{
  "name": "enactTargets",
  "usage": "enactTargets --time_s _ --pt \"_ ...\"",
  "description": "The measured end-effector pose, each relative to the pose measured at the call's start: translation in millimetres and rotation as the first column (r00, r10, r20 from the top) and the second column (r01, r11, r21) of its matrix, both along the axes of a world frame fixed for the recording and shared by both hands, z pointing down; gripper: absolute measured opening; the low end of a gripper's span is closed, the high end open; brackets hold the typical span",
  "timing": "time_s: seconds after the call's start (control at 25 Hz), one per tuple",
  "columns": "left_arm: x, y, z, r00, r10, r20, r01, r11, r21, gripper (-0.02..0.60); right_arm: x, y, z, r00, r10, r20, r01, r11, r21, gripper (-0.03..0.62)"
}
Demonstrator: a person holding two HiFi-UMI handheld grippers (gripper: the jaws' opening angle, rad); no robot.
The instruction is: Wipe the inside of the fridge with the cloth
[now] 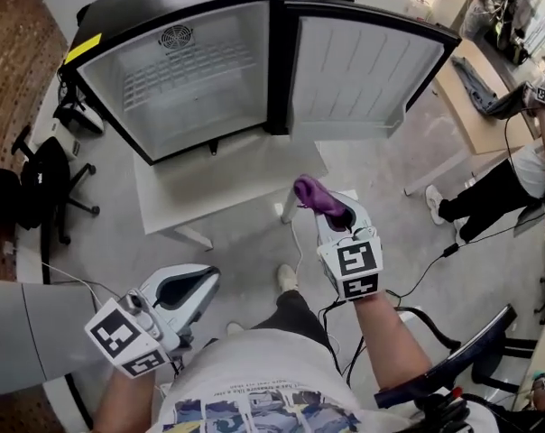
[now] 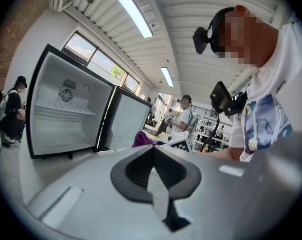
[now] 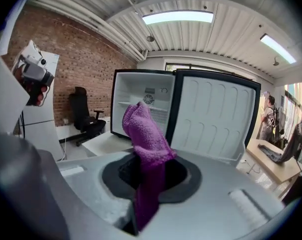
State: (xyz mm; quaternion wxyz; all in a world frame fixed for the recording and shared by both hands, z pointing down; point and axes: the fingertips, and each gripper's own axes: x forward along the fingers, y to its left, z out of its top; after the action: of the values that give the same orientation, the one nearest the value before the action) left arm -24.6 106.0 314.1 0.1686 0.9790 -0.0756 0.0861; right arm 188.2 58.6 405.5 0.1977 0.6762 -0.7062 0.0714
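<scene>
I have the right gripper [image 1: 332, 213] clamped on the purple cloth [image 1: 318, 195]. In the right gripper view its jaws [image 3: 148, 176] pinch the cloth [image 3: 145, 134] in the middle, so a bunched end stands up above them and a flat tail hangs down between them. The cloth is held in the air in front of the fridge [image 1: 187, 84], not inside it. In the head view it shows just off the near right corner of the white table [image 1: 227, 186] that carries the fridge. The fridge stands towards the table's far edge, and a bare strip of tabletop lies along the near edge. Its door [image 1: 354, 70] is swung wide open to the right, with the ribbed white inner face turned my way. Inside the white cabinet I can see a wire shelf [image 1: 187, 70] and a round fan grille [image 1: 175, 36] on the back wall. The left gripper [image 1: 198, 285] hangs low at my left side, well apart from the table. In the left gripper view its jaws [image 2: 155, 176] are pressed together with nothing between them. A black office chair [image 1: 47, 170] stands on the floor off the table's left edge, beside a brick wall [image 1: 15, 52]. Off to the right, another person [image 1: 516, 174] stands by a wooden desk [image 1: 475, 111].
</scene>
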Motion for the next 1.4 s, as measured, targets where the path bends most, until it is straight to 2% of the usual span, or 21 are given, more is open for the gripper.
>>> enactTargets --time_s 0.28,0.44,0.56,0.72,0.96,1.4 --pt "-98.0 43.9 11.4 1.0 -0.006 -0.021 0.006 1.0 -0.006 0.008 -118.9 54.7 -24.2 0.996 -0.06 0.059 0.059 0.998 0.024 0.052" --pt "-128.5 63.2 14.2 1.0 0.007 -0.02 -0.007 1.0 0.002 0.008 -165.4 82.4 -36.8 0.992 -0.105 0.073 0.104 0.994 0.029 0.052" --pt "-138.2 70.5 12.3 1.0 0.006 -0.018 -0.006 1.0 0.022 0.008 -184.5 93.0 -45.2 0.987 -0.136 0.082 0.134 0.991 0.031 0.052" --pt "-143.0 79.0 10.4 1.0 -0.002 -0.007 0.002 0.998 0.07 0.008 -196.4 100.6 -55.2 0.982 -0.171 0.083 0.168 0.985 0.047 0.052" --pt "-134.8 87.8 9.9 1.0 -0.012 -0.007 0.012 0.998 0.055 0.008 -197.2 114.8 -72.0 0.973 -0.211 0.09 0.206 0.977 0.06 0.052" --pt "-76.5 126.2 -2.4 1.0 -0.001 -0.028 0.003 0.998 0.058 0.008 -156.2 168.8 -91.1 0.964 -0.234 0.126 0.225 0.971 0.084 0.052"
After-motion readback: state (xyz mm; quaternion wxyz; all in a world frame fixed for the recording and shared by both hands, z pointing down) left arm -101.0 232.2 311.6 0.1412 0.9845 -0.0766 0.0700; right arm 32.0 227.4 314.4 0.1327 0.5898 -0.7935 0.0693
